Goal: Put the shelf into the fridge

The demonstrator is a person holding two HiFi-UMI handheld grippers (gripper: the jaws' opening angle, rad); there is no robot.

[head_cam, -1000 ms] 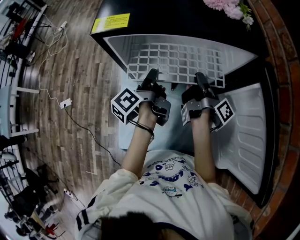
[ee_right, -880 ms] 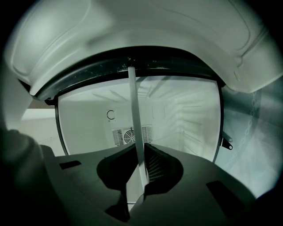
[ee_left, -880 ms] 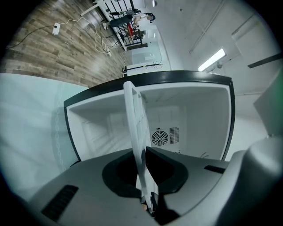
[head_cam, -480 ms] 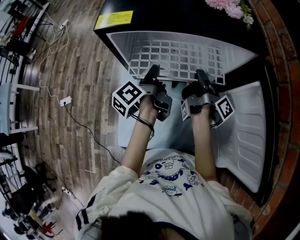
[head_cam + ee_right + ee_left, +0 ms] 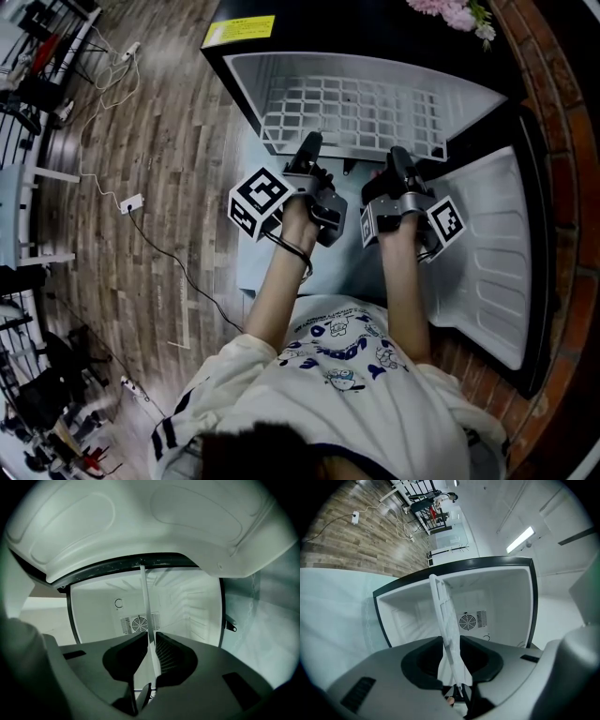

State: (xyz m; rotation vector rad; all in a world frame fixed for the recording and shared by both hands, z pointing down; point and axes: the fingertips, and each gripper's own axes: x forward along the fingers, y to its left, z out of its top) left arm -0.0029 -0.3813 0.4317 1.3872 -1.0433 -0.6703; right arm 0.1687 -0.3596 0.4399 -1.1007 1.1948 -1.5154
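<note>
White wire shelf (image 5: 352,117) gripped at its near edge, partly inserted in the open fridge (image 5: 246,75), left gripper (image 5: 307,152) clamped on that edge, right gripper (image 5: 397,161) clamped alongside, fridge door (image 5: 487,253) swung open at right.

Even, diffuse indoor light is spread across the head view; the white inside of the fridge (image 5: 248,80) is rendered bright, without glare. Both gripper views are bent at the edges and darkened in the corners. A ceiling strip light (image 5: 520,538) glows beyond the fridge.
</note>
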